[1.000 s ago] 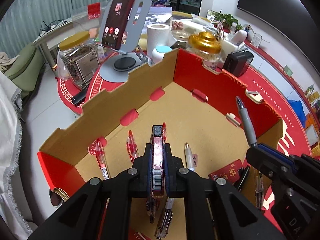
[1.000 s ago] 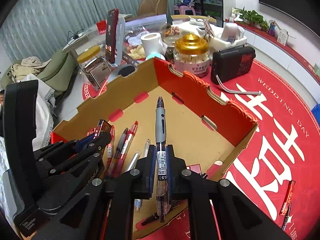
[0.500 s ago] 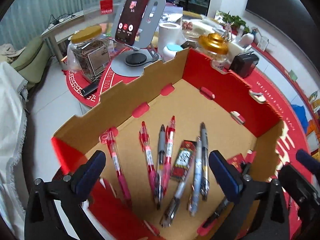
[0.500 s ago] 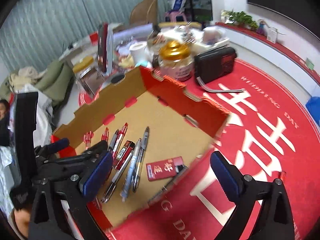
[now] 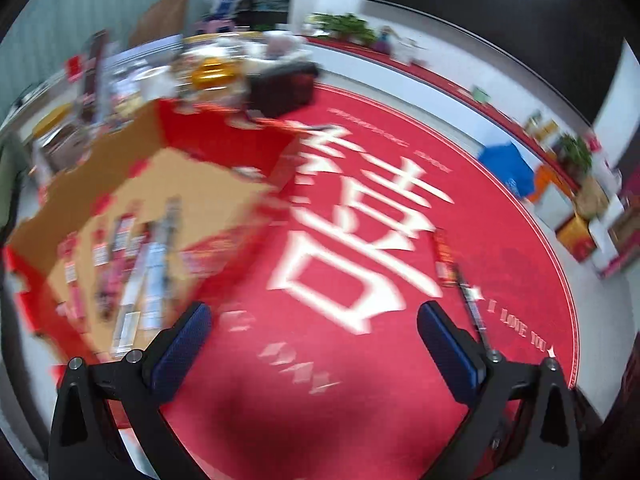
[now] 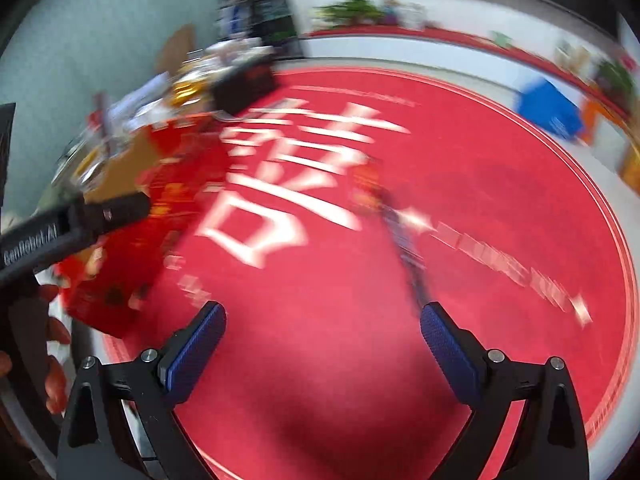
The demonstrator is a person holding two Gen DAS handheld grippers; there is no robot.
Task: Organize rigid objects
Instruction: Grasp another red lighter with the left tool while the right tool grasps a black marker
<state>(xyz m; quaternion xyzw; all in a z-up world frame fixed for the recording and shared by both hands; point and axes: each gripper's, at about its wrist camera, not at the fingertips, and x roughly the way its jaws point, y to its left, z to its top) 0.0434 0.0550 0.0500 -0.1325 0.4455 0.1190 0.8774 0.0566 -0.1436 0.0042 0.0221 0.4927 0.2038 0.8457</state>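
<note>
Both views are blurred by motion. My left gripper (image 5: 314, 320) is open and empty over the red mat (image 5: 360, 380). The cardboard box (image 5: 216, 144) lies to its left with several pens (image 5: 132, 248) on its floor. A small red pack (image 5: 444, 256) and a dark pen (image 5: 474, 308) lie on the mat, just beyond the right finger. My right gripper (image 6: 324, 316) is also open and empty, and the same dark pen (image 6: 408, 248) and red pack (image 6: 366, 184) lie ahead of its right finger. The left gripper's finger (image 6: 112, 210) shows at the left, in front of the box (image 6: 132, 152).
A black radio (image 5: 284, 88), a gold-lidded jar (image 5: 212, 72) and other clutter stand behind the box. A blue bag (image 5: 508, 164) and boxes sit on the floor beyond the mat. A person's hand (image 6: 52, 380) shows at the left edge.
Both grippers opened and let go of a red pen and a grey pen, which now lie in the box. Both then swung right, away from the box and over the mat.
</note>
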